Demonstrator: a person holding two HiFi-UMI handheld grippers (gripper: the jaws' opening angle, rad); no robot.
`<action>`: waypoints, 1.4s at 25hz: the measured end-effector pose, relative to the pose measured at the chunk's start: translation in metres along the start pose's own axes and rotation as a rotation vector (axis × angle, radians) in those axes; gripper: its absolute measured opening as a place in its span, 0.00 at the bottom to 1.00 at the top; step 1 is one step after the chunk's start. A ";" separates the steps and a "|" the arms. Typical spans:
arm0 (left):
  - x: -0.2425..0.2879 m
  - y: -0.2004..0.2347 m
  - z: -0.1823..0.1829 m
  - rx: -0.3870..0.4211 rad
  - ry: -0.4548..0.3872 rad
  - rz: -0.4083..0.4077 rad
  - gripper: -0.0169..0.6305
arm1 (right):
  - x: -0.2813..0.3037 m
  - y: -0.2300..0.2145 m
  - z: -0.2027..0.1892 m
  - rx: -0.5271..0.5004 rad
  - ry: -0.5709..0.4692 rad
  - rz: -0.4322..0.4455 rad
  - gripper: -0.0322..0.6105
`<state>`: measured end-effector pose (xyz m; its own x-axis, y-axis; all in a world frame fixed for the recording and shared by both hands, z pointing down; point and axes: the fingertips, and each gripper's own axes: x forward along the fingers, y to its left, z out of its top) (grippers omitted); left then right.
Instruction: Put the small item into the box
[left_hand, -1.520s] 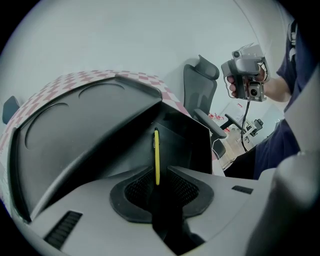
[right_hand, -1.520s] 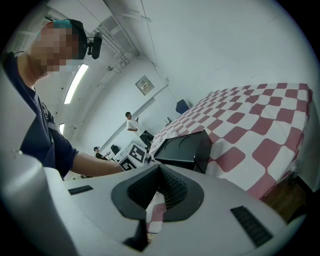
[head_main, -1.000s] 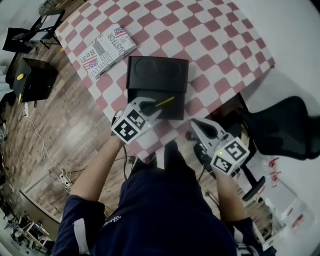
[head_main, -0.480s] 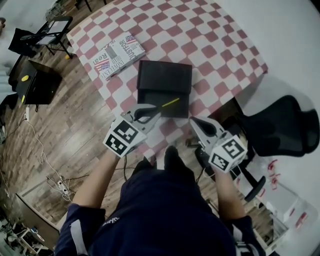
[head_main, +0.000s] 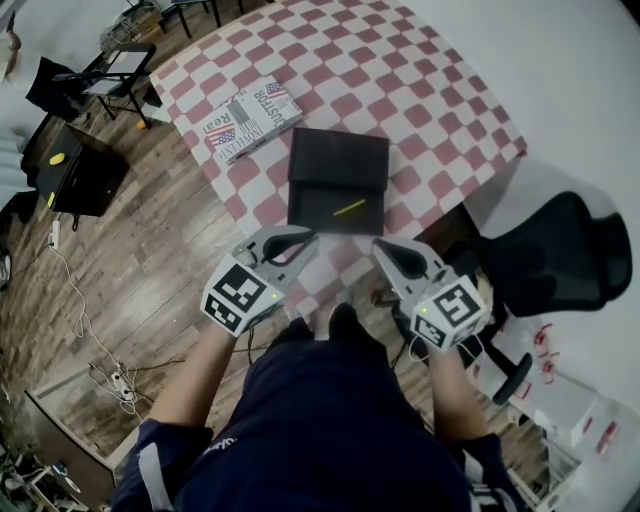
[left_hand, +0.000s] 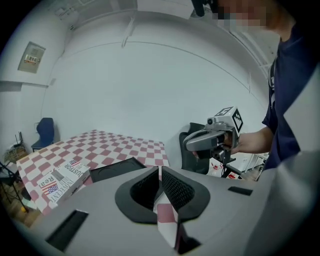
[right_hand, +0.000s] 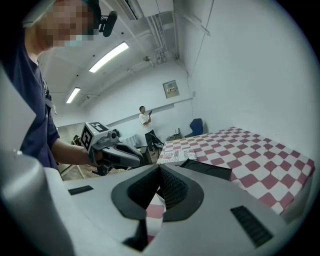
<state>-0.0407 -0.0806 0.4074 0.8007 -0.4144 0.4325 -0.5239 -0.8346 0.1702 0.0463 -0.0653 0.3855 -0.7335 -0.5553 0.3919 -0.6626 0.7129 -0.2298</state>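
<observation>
A black box (head_main: 322, 208) lies open on the checkered table (head_main: 420, 110), its lid (head_main: 338, 155) folded back on the far side. A thin yellow stick (head_main: 349, 207) rests inside the box's near half. My left gripper (head_main: 298, 240) hovers off the table's near edge, shut and empty, a short way from the box. At the same edge my right gripper (head_main: 386, 252) is also shut, with nothing in it. The left gripper view shows shut jaws, the box (left_hand: 117, 169) beyond and the right gripper (left_hand: 202, 142). From the right gripper view I see the left gripper (right_hand: 122, 155) and the box (right_hand: 210, 169).
A book (head_main: 252, 120) lies on the table left of the box. A black office chair (head_main: 560, 240) stands right of the table corner. Black cases (head_main: 75, 170) and cables sit on the wooden floor at the left. A person (right_hand: 145, 122) stands far off.
The left gripper held the yellow stick over the box a second ago; the stick now lies in the box and the gripper has drawn back toward me. Both grippers are lower in the view.
</observation>
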 end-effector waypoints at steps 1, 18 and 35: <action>-0.005 -0.001 -0.001 -0.003 -0.008 0.001 0.10 | 0.000 0.004 0.002 -0.007 -0.003 0.001 0.07; -0.026 -0.007 0.003 -0.016 -0.061 -0.007 0.09 | 0.004 0.034 0.004 -0.058 -0.001 -0.003 0.07; -0.016 -0.005 0.001 -0.025 -0.042 -0.005 0.09 | 0.010 0.027 0.001 -0.070 0.013 0.022 0.07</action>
<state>-0.0505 -0.0697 0.3988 0.8148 -0.4252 0.3940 -0.5261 -0.8279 0.1946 0.0207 -0.0517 0.3826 -0.7453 -0.5340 0.3992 -0.6339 0.7531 -0.1762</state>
